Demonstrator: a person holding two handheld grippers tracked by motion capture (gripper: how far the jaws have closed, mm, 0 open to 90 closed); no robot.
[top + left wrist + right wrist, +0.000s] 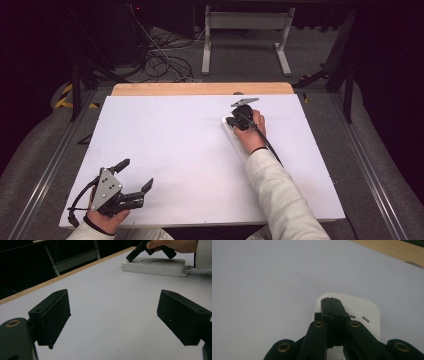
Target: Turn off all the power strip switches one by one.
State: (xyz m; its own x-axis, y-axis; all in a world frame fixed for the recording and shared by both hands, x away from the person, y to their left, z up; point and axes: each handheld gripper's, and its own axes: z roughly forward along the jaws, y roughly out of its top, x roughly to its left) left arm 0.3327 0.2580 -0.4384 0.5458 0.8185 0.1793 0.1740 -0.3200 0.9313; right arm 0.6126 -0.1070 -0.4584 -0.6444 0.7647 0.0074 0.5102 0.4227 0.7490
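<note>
The white power strip (236, 136) lay on the tabletop (170, 150) near its far right part, and the right hand-held gripper (332, 305), jaws pressed together with nothing between them, bore down on the strip's far end. The left hand-held gripper (135, 176) waited well apart from the strip, jaws spread and empty; judging by this, the pressing was underway, not finished

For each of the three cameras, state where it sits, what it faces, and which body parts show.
High view: above the person's side, looking down on the table; both forearms, left gripper, right gripper.
Left gripper view: on the left gripper, facing across the table; open jaws, the other hand.
Right gripper view: on the right gripper, looking down; shut jaws.
All three share the power strip.
</note>
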